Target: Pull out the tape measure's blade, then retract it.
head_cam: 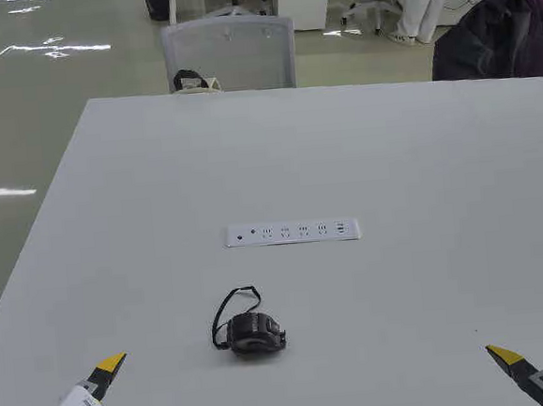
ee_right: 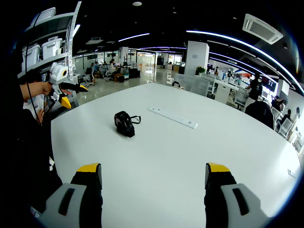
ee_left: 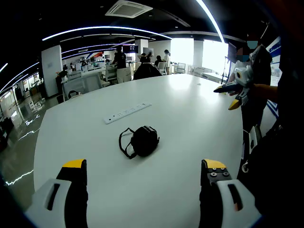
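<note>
The left gripper (ee_left: pixel 145 164) is held spread, nothing pinched. The tape measure (head_cam: pixel 254 334) is parked ahead of it, between both grippers, untouched. Likely a small, hard, slick case: best clamped across the flat sides, blade tip tugged by the right gripper (ee_right: pixel 154 167), also spread.

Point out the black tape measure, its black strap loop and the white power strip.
black tape measure (head_cam: pixel 255 334), head view, round case.
black strap loop (head_cam: pixel 221 312), head view, left side.
white power strip (head_cam: pixel 292 231), head view, middle sockets.
</note>
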`<state>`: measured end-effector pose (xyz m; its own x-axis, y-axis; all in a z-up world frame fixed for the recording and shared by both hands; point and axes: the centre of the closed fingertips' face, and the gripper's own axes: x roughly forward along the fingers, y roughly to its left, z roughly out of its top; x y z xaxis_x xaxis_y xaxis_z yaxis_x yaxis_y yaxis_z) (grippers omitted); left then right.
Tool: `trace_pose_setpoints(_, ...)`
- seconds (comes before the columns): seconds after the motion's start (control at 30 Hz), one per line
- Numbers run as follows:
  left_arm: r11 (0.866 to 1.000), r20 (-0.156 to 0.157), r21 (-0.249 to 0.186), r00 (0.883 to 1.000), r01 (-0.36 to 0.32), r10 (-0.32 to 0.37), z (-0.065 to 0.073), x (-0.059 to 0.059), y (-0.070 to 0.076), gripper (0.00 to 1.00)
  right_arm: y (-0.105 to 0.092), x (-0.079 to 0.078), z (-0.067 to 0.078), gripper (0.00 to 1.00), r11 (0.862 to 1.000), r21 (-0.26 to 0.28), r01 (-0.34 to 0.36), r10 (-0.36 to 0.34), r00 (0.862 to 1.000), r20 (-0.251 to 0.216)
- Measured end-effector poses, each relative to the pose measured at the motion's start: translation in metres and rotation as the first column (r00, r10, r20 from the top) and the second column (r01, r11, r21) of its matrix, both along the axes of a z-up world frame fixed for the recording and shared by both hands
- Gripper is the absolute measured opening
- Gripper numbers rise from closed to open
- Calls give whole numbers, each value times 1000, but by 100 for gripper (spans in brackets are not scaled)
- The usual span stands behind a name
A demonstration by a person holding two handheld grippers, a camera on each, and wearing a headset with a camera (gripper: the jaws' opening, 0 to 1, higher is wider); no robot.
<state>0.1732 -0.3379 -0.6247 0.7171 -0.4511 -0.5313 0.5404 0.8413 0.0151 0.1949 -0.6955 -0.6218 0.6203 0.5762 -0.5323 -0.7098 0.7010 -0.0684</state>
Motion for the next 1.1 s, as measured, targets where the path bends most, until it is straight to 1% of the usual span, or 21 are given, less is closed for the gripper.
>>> trace_pose_setpoints(0.4, 1000, -2, 6, 1000, 4, -4, -2, 2, -3, 99, 0, 1, -3, 90, 1000, -6, -11, 11, 1000, -6)
trace_pose_setpoints(0.73, 1000, 1, 3, 1000, 6, -6, 3, 1, -7, 99, 0, 0, -1, 90, 1000, -5, -14, 14, 1000, -1)
trace_pose_setpoints(1.1, 1000, 9, 4, 1000, 2, -2, 2, 1, -3, 99, 2, 1, 1, 89, 1000, -1, -26, 26, 1000, 8)
